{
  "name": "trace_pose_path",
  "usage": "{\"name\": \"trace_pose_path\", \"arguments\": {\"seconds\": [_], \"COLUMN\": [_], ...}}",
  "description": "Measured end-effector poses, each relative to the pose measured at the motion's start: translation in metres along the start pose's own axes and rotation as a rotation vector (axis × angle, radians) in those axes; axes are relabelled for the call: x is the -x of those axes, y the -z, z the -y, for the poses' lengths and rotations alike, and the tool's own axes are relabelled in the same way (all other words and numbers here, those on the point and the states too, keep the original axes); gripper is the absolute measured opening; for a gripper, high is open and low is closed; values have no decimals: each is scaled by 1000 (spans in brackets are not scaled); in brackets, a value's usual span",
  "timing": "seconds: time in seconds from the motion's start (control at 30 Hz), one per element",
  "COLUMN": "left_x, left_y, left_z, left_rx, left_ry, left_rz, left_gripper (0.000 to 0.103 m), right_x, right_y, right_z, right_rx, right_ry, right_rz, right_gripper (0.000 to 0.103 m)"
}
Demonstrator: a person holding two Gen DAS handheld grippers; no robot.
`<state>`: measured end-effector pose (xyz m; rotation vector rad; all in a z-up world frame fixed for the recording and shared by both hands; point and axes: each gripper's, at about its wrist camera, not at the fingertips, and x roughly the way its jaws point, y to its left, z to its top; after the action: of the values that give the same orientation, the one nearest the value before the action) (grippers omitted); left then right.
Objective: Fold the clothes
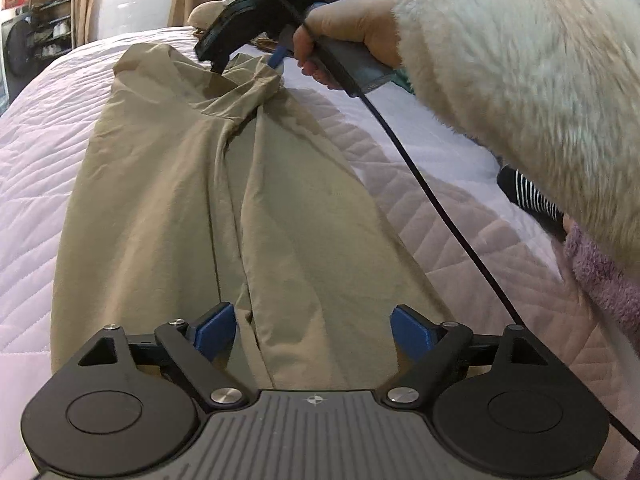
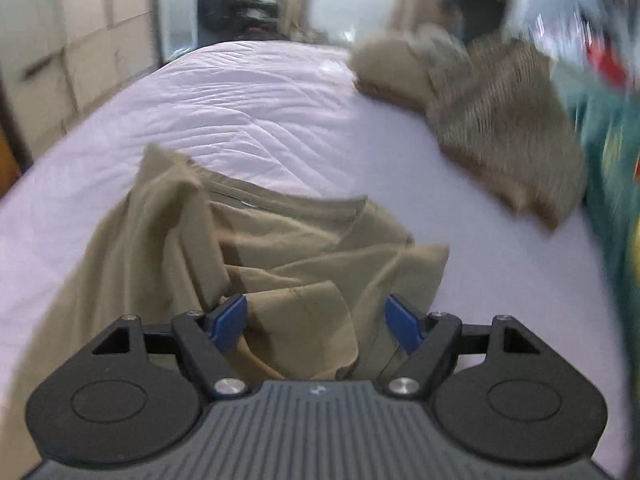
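We are in a home bedroom. A bed covered with a pale lilac quilted bedspread (image 1: pixel 36 168) fills most of both views. Loose clothing lies on it: khaki trousers (image 1: pixel 192 208), a brown ribbed knit garment (image 2: pixel 504 120) and a teal garment (image 2: pixel 612 168) at the edge. At the far end we see tan curtains (image 1: pixel 82 0), a shelf rack of shoes (image 1: pixel 54 26) and pale wardrobe doors (image 2: pixel 80 36) along the wall. The person's sleeve is fluffy cream fleece (image 1: pixel 532 60), which suits indoor house wear.
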<state>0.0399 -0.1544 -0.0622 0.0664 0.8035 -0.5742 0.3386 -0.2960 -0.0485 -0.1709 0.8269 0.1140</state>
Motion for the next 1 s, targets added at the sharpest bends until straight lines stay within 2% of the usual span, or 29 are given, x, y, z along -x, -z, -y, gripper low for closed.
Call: {"name": "trace_pose_path", "arguments": {"seconds": [0.03,0.1,0.17,0.33,0.37,0.4,0.43,0.47,0.5,0.6,0.67,0.77,0.83,0.87,0.9,0.93,0.97,1.0], "left_x": [0,0,1,2,2,2,2,2,2,1,2,4,4,4,4,5,7,11], "left_y": [0,0,-1,-2,-2,-2,-2,-1,-1,-2,-3,-3,-4,-4,-5,-7,-8,-9], "left_z": [1,1,-1,-3,-3,-3,-2,-2,-1,-1,-5,-13,-15,-16,-17,-19,-21,-24], "left_rx": [-7,-5,11,30,31,28,25,23,22,25,43,106,131,141,147,156,172,190], "left_ry": [-2,-3,2,11,12,11,11,10,8,7,20,46,55,59,64,68,67,59], "left_rz": [-1,0,3,-3,-4,-4,-4,-4,-4,-5,-3,9,9,8,5,2,-2,-7], "left_gripper": [88,88,88,88,88,88,88,88,88,88,88,88,88,88,88,88,88,88], "right_x": [4,10,10,-16,-21,-26,-24,-22,-20,-15,-6,2,-14,-22,-16,-8,0,8], "right_y": [-1,-4,-6,-5,-4,-4,-4,-4,-4,-8,-12,-13,-7,-2,-1,0,1,2], "right_z": [-4,-4,-7,-3,-2,-1,-3,-6,-12,-14,3,34,44,46,49,52,55,57], "right_rx": [32,23,48,10,3,-5,7,20,47,51,-72,-251,-275,-273,-289,-307,-324,-341], "right_ry": [18,-5,-5,-55,-66,-76,-92,-109,-112,-123,-123,-58,-9,-10,-11,-13,-14,-16], "right_rz": [25,54,57,-29,-46,-63,-64,-63,-68,-58,13,78,-16,-65,-68,-67,-66,-65], "right_gripper": [77,77,77,77,71,53,40,20,13,11,11,11,13,16,18,24,39,49]}}
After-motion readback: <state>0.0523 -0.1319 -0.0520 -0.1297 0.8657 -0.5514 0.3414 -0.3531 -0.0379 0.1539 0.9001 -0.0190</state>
